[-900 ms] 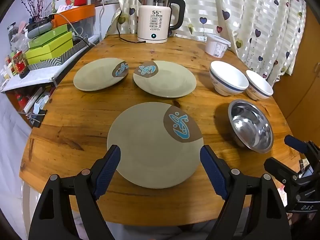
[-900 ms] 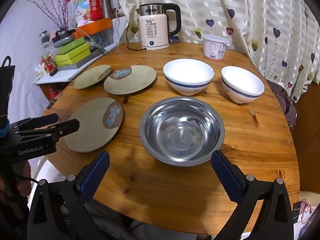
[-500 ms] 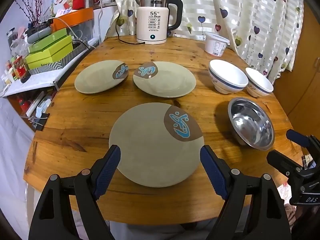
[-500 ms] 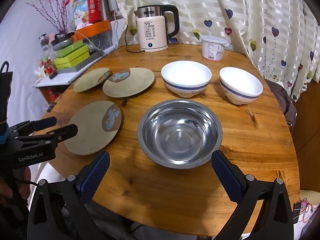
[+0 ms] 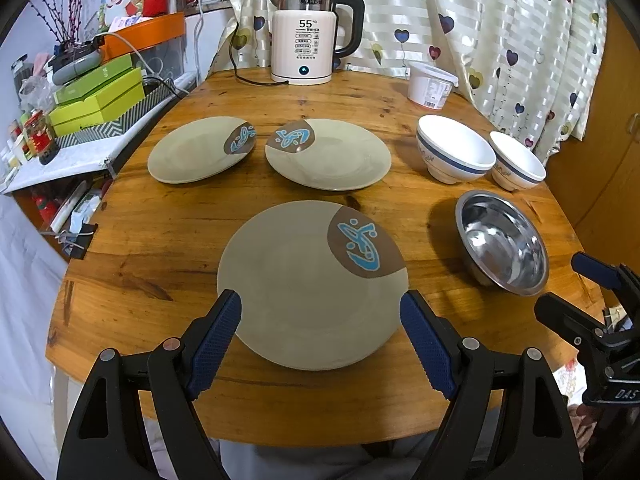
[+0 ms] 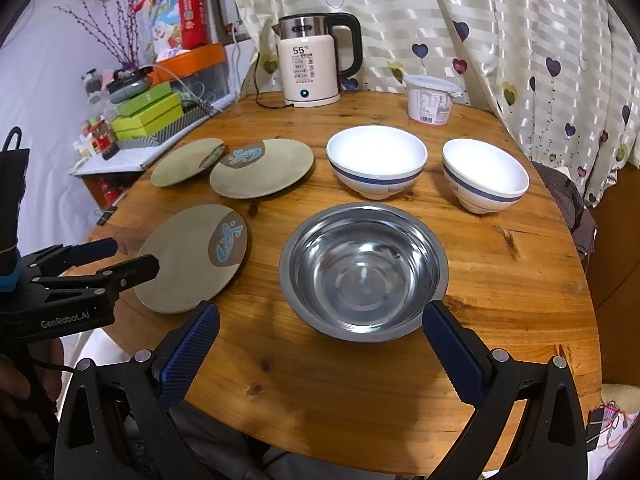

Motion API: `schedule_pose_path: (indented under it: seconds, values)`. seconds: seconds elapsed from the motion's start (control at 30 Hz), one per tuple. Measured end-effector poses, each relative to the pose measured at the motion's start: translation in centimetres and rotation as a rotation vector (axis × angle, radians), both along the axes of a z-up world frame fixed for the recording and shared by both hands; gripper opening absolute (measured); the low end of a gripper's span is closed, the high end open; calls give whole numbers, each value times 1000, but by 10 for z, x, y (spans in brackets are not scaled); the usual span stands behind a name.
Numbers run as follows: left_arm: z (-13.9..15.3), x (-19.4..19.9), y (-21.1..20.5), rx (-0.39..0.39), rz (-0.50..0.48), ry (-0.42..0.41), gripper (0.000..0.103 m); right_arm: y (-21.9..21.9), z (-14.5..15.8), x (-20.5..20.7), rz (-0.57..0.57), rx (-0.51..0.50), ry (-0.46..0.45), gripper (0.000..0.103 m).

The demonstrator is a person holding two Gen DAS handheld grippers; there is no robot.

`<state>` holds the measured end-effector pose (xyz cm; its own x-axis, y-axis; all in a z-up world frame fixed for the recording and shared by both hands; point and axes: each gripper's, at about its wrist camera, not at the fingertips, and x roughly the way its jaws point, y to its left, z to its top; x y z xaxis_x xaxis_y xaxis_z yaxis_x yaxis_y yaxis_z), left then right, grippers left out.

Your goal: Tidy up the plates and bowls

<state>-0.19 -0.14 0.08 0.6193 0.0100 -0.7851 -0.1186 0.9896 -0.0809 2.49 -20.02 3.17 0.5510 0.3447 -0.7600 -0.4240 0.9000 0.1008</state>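
Three beige plates with blue fish marks lie on the round wooden table: a near plate, a far left plate and a far middle plate. A steel bowl sits near the front, with two white blue-banded bowls behind it, one on the left and one on the right. My left gripper is open and empty, jaws either side of the near plate's front rim. My right gripper is open and empty, just in front of the steel bowl.
A white kettle with its cord and a white tub stand at the table's back. A shelf with green boxes is to the left. A heart-patterned curtain hangs behind.
Both grippers have drawn back and risen slightly, so the table looks a little farther. Nothing on the table has moved.
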Motion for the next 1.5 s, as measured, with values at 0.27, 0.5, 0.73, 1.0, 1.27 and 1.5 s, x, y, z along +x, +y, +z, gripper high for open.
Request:
schedule_pose_path:
  seconds: [0.27,0.5,0.73,1.0,1.27,1.5]
  values:
    - [0,0,-1,2,-2,-1,82,2,-2,2,12,11,16,102]
    - [0,1,-1,1,-2,0,82,3,-1,2,20,5,16,102]
    - [-1,3,-2,0,-1,3,82,3,-2,3,12,2,25,102]
    - [-4,5,-2,-3,0,8,82,1,-4,3,10,3,29,102]
    - [-4,4,-2,-3,0,9,82,0,-5,4,7,4,34,102]
    - [-7,4,-3,-6,3,7,82,0,-5,4,6,3,37,102]
